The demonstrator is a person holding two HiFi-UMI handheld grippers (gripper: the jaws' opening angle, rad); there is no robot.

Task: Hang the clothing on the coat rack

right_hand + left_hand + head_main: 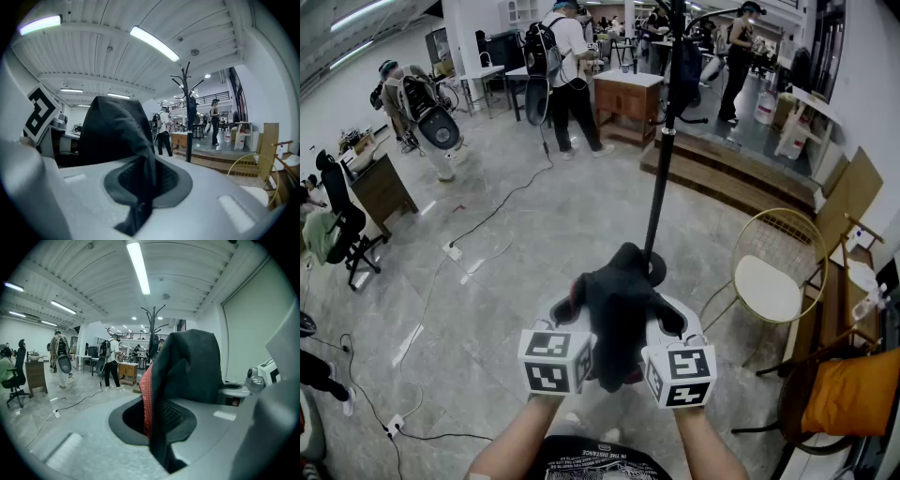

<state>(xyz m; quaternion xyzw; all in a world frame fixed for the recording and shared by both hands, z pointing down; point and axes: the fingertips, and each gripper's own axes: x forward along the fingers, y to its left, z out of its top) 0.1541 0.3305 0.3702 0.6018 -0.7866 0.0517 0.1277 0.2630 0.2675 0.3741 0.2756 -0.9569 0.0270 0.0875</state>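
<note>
The left gripper (574, 309) is pinching one edge of a black fabric garment with a red mesh lining (619, 305), its jaws pressing shut on the cloth. The right gripper (673, 323) is clamping the opposite edge the same way, so the garment is hanging bunched between the two pairs of jaws above the grey polished floor (516, 234). A tall black metal coat rack with branching hooks (660, 178) is standing straight ahead of both jaws, well apart from the garment, and a round gold wire chair (773, 272) is sitting off to the right of the right jaws.
</note>
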